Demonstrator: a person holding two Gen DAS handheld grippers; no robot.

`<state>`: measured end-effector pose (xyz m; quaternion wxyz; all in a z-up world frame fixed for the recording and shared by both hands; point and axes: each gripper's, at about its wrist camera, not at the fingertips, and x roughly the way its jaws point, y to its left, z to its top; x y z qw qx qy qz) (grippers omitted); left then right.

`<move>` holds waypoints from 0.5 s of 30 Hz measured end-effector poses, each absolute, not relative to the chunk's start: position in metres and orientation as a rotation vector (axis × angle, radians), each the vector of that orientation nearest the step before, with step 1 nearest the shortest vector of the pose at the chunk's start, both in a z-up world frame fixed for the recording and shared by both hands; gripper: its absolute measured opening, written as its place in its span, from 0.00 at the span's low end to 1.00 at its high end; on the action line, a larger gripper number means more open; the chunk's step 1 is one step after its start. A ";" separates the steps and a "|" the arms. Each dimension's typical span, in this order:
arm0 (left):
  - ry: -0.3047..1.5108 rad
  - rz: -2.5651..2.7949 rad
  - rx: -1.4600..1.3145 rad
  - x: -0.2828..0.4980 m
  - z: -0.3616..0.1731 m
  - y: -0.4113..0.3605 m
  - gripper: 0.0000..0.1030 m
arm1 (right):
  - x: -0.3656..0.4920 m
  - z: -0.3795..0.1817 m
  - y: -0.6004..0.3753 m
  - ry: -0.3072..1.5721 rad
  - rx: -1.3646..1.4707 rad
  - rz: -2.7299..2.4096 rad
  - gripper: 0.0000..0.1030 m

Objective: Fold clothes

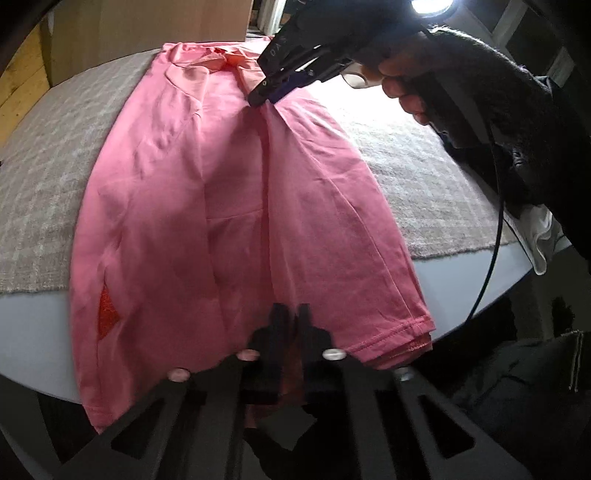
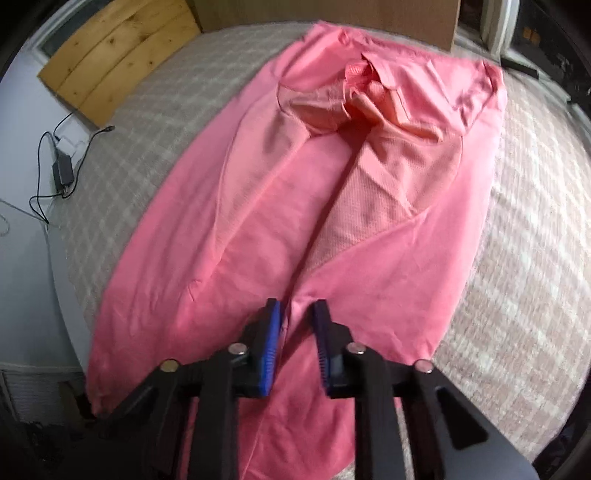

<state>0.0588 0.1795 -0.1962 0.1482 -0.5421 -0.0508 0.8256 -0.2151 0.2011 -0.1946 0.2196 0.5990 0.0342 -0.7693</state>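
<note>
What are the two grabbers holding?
The left hand-held gripper pinches the pink shirt at its hem; the right hand-held gripper seems to pinch its middle fold.

Showing pink on the shirt, beige-and-white checks on the cloth, blue on the pads, plain white at the table edge.

Beyond my checked grey blanket: cardboard box, wooden board, bright lamp overhead.
</note>
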 end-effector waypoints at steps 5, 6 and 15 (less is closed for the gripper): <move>-0.170 2.373 -1.540 0.061 -0.192 0.177 0.01 | -0.212 -0.191 0.201 0.073 1.626 -2.123 0.05; -0.173 2.374 -1.540 0.061 -0.192 0.176 0.01 | -0.211 -0.189 0.201 0.066 1.619 -2.123 0.05; -0.243 2.373 -1.571 0.062 -0.198 0.170 0.01 | -0.208 -0.187 0.199 0.013 1.651 -2.131 0.16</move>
